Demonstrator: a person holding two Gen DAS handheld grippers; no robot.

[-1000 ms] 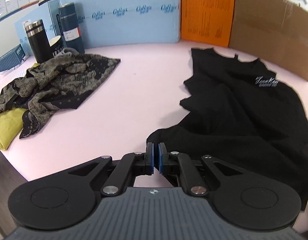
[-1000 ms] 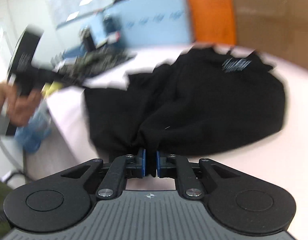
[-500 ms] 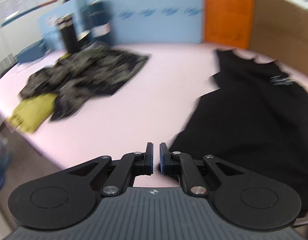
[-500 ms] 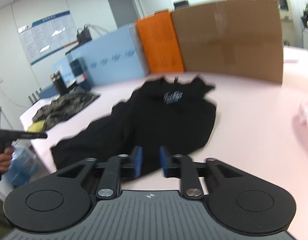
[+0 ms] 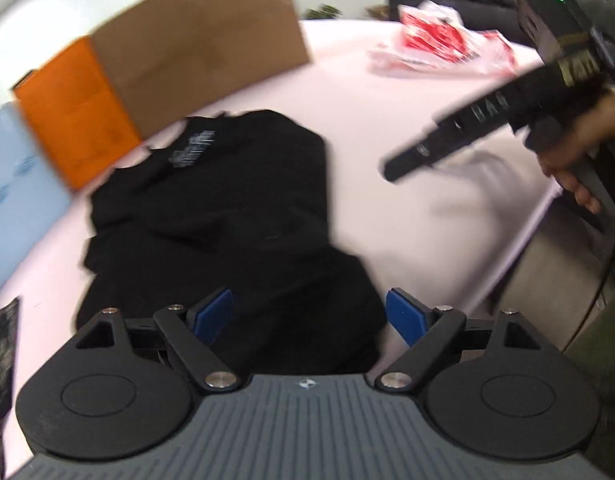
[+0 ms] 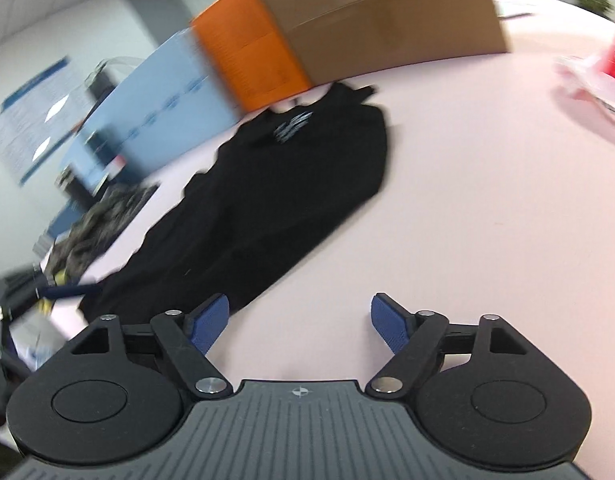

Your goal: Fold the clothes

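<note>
A black shirt point(image 5: 227, 220) with a pale chest print lies crumpled lengthwise on the pink table point(image 5: 407, 128). My left gripper point(image 5: 309, 314) hovers over its near hem with jaws opening. The cloth lies below and between the blue pads point(image 5: 213, 314), which do not press on it. My right gripper point(image 6: 299, 322) is also opening, over bare table just right of the shirt point(image 6: 275, 200), with nothing between its fingers. In the left wrist view the right gripper point(image 5: 395, 168) shows at the upper right, held by a hand point(image 5: 575, 160).
A cardboard panel point(image 5: 203, 44), an orange board point(image 5: 75, 108) and a blue board point(image 6: 155, 108) stand along the table's far side. A red and white plastic bag point(image 5: 435, 44) lies far right. A patterned garment point(image 6: 103, 220) sits left of the shirt.
Both grippers went from shut to wide open, and the right one let go of the black shirt. Both views rolled, and the left one swung right, over the shirt's near hem.
</note>
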